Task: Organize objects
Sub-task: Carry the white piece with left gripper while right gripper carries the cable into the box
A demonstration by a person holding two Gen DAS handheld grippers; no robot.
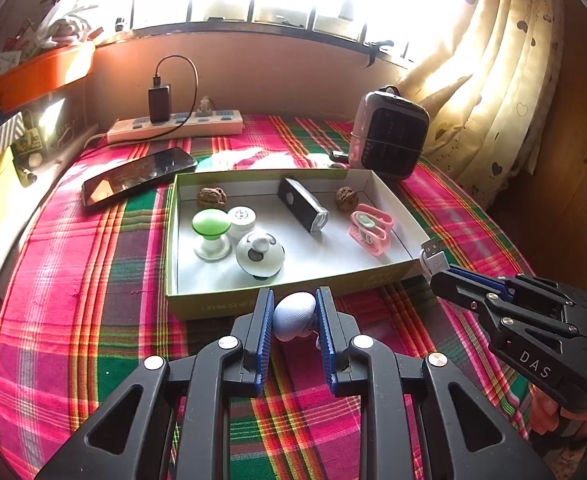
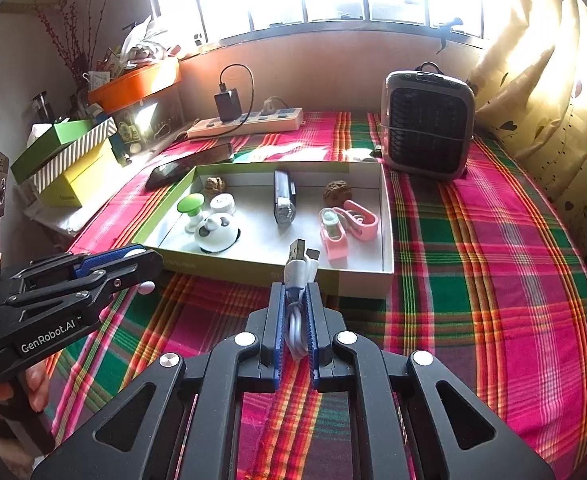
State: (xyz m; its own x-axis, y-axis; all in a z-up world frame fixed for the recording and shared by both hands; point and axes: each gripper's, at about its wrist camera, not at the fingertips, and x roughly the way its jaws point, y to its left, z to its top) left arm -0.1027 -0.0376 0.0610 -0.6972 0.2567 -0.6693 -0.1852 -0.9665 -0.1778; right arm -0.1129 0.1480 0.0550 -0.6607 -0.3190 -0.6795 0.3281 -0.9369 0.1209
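Observation:
A shallow white box with green sides (image 1: 191,304) (image 2: 367,278) lies on the plaid cloth. Inside it are two walnuts (image 1: 211,198), a green-topped knob (image 1: 211,226), a white round jar (image 1: 241,218), a white dome toy (image 1: 259,256), a black rectangular device (image 1: 303,206) and pink clips (image 1: 371,228). My left gripper (image 1: 294,314) is shut on a small white rounded object (image 1: 294,314) just before the box's near wall. My right gripper (image 2: 296,302) is shut on a folded white USB cable (image 2: 299,268), its plugs sticking up over the box's near edge. Each gripper shows at the side of the other's view.
A black phone (image 1: 137,174) lies left of the box. A power strip with a charger (image 1: 175,122) sits along the back wall. A small grey heater (image 1: 389,134) stands at the back right. Stacked boxes (image 2: 69,160) and an orange tray (image 2: 135,84) crowd the left side; a curtain (image 1: 493,80) hangs right.

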